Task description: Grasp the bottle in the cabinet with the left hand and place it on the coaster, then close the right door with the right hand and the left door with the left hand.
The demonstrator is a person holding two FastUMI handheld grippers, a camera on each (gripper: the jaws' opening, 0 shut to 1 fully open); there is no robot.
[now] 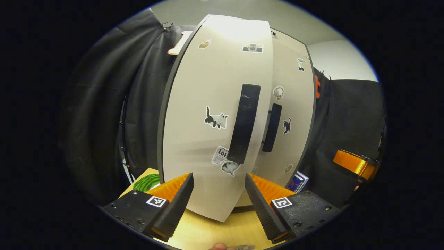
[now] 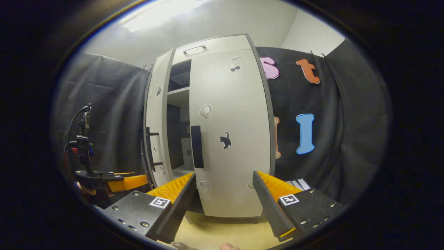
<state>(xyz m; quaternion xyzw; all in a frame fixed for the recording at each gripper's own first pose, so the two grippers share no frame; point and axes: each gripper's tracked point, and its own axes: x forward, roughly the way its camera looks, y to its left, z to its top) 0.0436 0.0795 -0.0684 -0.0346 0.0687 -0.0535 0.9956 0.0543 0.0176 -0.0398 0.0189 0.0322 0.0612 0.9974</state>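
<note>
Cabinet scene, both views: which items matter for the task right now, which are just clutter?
Job:
- left door, ajar, with handle
- right door, looks shut
- left gripper, open, facing the left door
- right gripper, open

Clutter:
- green watermelon-patterned item on the table
- small box beside the cabinet
- stickers on the doors, e.g. cat
</note>
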